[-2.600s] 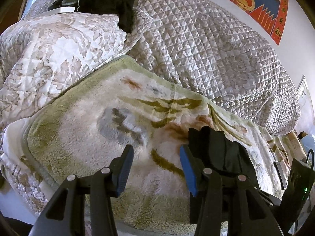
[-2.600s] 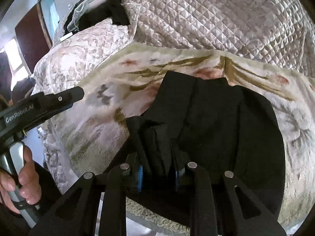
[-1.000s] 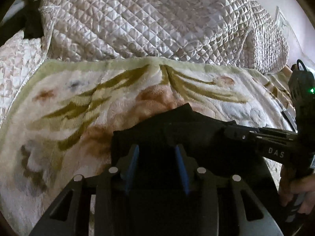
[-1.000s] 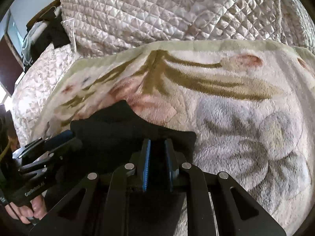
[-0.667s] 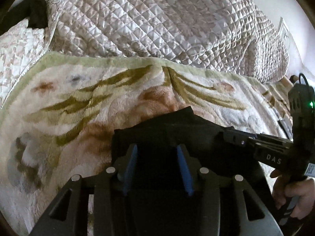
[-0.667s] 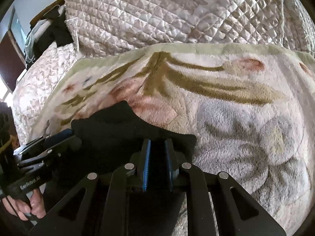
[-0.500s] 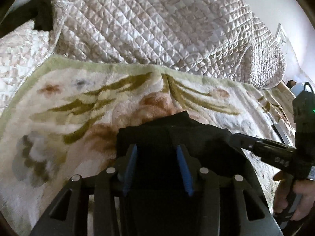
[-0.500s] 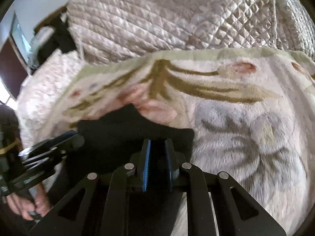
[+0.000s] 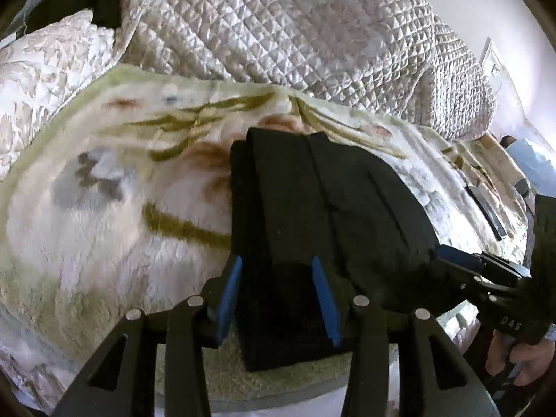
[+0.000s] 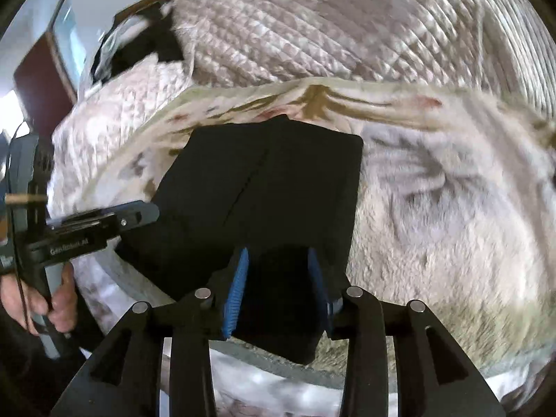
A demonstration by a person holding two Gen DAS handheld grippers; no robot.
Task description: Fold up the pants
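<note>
I have the black pants (image 9: 326, 215) lying folded into a compact dark slab on the fleecy floral blanket (image 9: 104, 215), with their near end at the blanket's front edge, closest to both cameras. The folds show as long creases running away from me, and stacked layers are visible along the slab's left side in the left wrist view.

My left gripper (image 9: 278, 295) has its blue-padded fingers (image 9: 227, 292) spread apart, one on either side of the near end of the pants — the cloth sits between them, and I cannot tell for sure whether the pads press on it, though the gap reads as released rather than clenched. My right gripper (image 10: 278, 285) looks the same: blue pads parted, the near corner of the pants (image 10: 264, 187) lying in the gap, not pinched.

In the left wrist view the right gripper (image 9: 462, 260) comes in from the right, its tip at the slab's right edge. In the right wrist view the left gripper (image 10: 139, 213) comes in from the left, touching or just beside the left edge.

Beyond the blanket lies a quilted bedspread (image 9: 295, 27) — pale, diamond-stitched — and the right wrist view is motion-blurred.
</note>
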